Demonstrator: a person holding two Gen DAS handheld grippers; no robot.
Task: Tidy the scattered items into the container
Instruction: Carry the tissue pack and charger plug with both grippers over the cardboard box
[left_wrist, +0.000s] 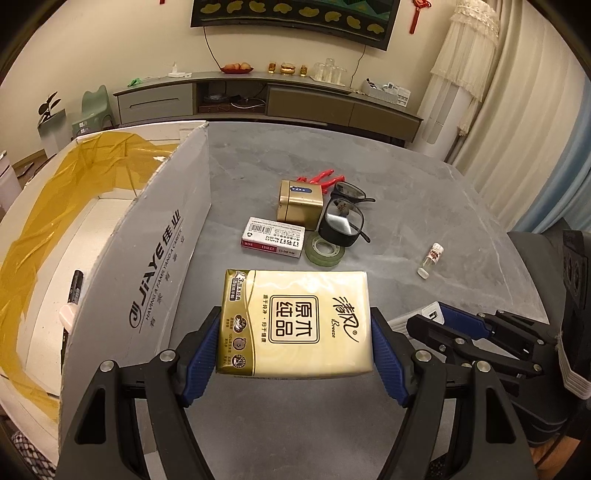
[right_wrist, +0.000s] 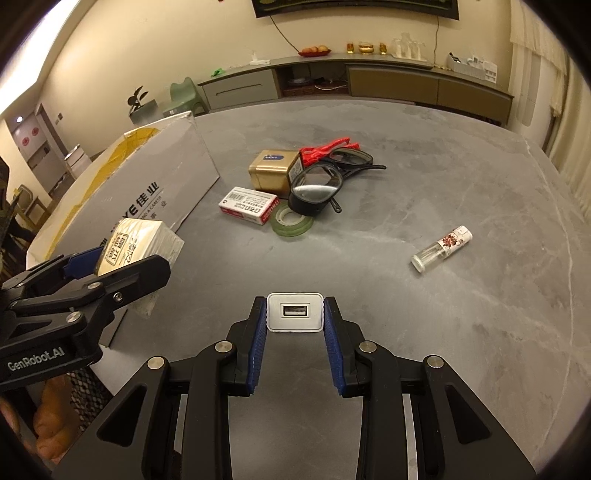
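Observation:
My left gripper (left_wrist: 295, 325) is shut on a cream tissue pack (left_wrist: 295, 321), held above the grey table just right of the cardboard box (left_wrist: 162, 236); the same tissue pack (right_wrist: 136, 240) shows at the left of the right wrist view. My right gripper (right_wrist: 294, 314) is shut on a white USB charger (right_wrist: 294, 312). Scattered ahead lie a staples box (left_wrist: 272, 237), a tape roll (left_wrist: 325, 251), black goggles (left_wrist: 341, 218), a gold tin (left_wrist: 300, 203), a red clip (left_wrist: 321, 177) and a small glass bottle (right_wrist: 441, 248). A black marker (left_wrist: 74, 291) lies inside the box.
The box stands open at the left with yellow tape strips (left_wrist: 48, 206) inside and a raised grey flap. The grey table (right_wrist: 424, 177) has bare room to the right and front. A TV cabinet (left_wrist: 258, 99) stands beyond the far edge.

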